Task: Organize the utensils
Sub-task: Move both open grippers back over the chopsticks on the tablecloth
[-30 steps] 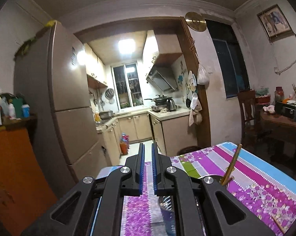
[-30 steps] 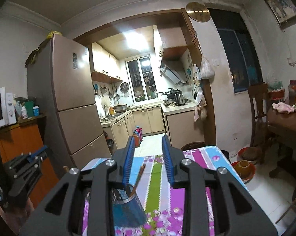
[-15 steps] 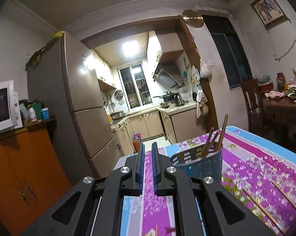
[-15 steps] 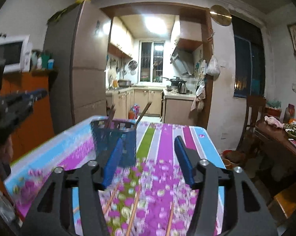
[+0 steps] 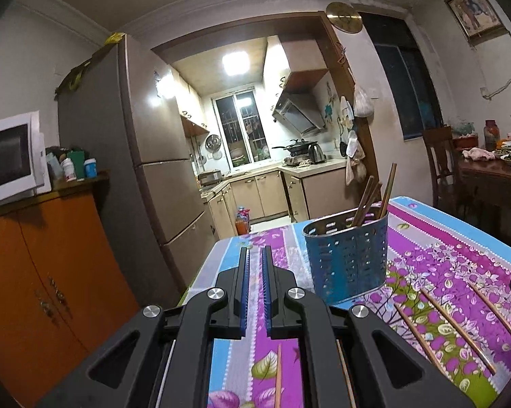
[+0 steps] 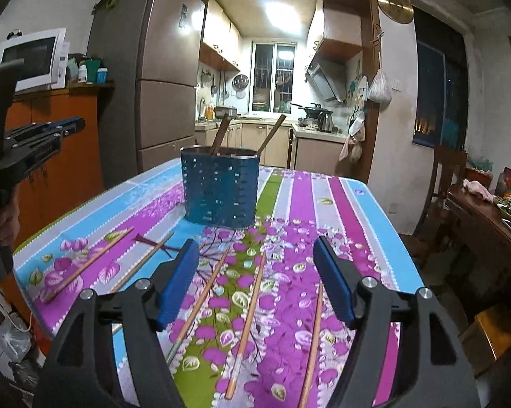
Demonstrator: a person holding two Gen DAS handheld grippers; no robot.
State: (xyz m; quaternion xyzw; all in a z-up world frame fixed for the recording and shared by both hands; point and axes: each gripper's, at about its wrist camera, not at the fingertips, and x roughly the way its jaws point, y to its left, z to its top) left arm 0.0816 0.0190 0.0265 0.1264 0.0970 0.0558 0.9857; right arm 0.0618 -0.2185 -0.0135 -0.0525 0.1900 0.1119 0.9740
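Since a second ago both grippers have dropped from facing the kitchen to low over the table (image 6: 367, 200). The holder (image 6: 219, 188), then right under them, now stands farther off. The right gripper (image 6: 255, 285) has just been spreading its jaws, with nothing between them.

Nearest: left gripper (image 5: 254, 292) clenched, empty, one chopstick (image 5: 278, 374) under its nose.

Right gripper: jaws released over three loose chopsticks (image 6: 247, 323) lying side by side on the cloth.

Farther left: two more chopsticks (image 6: 88, 263) near the table edge.

Far: holder upright mid-table, a few sticks leaning inside.

Risks, as judged:
- Wide jaws span neighbours; closing could catch two, or nudge one aside.
- Thin round stick flat on cloth may roll or slip from the pads.
- Sticks near the edge could be knocked off.
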